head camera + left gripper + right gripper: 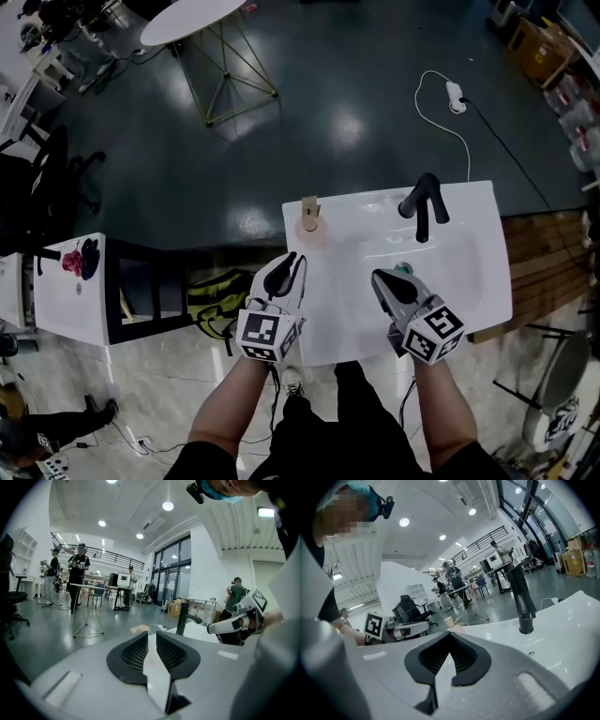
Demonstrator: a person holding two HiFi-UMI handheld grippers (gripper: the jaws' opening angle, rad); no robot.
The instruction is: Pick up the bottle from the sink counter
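A small tan bottle [310,217] stands upright at the back left corner of the white sink counter [469,281]. It also shows in the left gripper view as the bottle [139,629], just beyond the jaws, and in the right gripper view as the bottle [449,621]. My left gripper [292,260] hovers over the counter's left edge, a short way in front of the bottle. Its jaws stand slightly apart with nothing between them [152,634]. My right gripper [382,277] is over the basin with its fingertips touching, empty [449,633].
A black faucet [422,206] rises at the back of the basin. A white cable and plug [454,96] lie on the dark floor behind. A yellow-green bag [211,305] and a white cabinet [70,300] sit to the left, and a round table [192,19] is far back.
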